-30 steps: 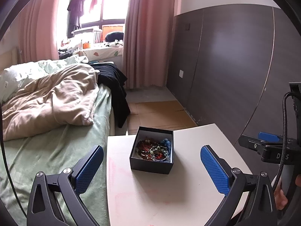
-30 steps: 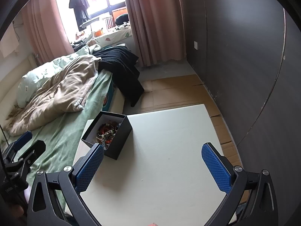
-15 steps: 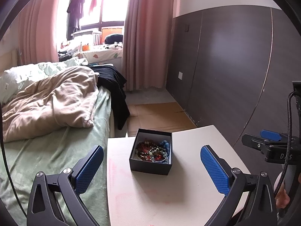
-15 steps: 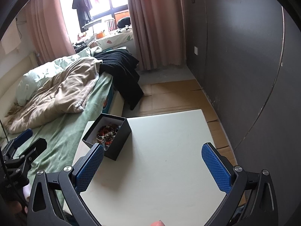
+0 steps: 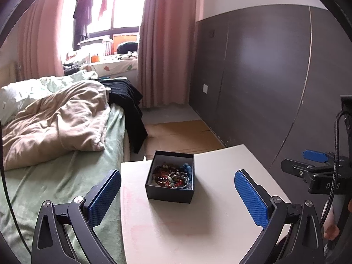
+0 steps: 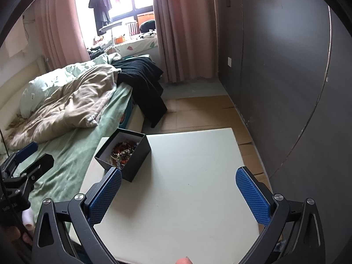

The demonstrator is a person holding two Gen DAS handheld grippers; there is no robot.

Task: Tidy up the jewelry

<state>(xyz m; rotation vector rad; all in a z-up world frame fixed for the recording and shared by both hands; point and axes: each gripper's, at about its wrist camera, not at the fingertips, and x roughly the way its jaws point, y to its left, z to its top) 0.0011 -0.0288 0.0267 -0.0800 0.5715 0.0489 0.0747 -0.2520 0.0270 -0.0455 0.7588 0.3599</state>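
Observation:
A small black open box (image 5: pixel 170 192) stands on a white table (image 5: pixel 209 231), holding a tangle of red, green and blue beaded jewelry (image 5: pixel 172 176). My left gripper (image 5: pixel 178 200) is open and empty, hovering above the table with the box between and beyond its fingers. In the right wrist view the box (image 6: pixel 134 162) stands at the table's far left corner, the jewelry (image 6: pixel 123 151) showing inside. My right gripper (image 6: pixel 178 200) is open and empty above the table (image 6: pixel 187 187); its left finger (image 6: pixel 105 195) overlaps the box's near corner.
A bed (image 5: pixel 55 187) with a green sheet and beige quilt (image 5: pixel 55 121) adjoins the table's left side. A dark wall panel (image 5: pixel 264 77) rises on the right. Cardboard (image 5: pixel 182 136) covers the floor beyond. The right gripper shows at the left view's right edge (image 5: pixel 316 176).
Both cameras have shifted slightly; the box sits a little lower and nearer in both views. Both grippers stay open and empty.

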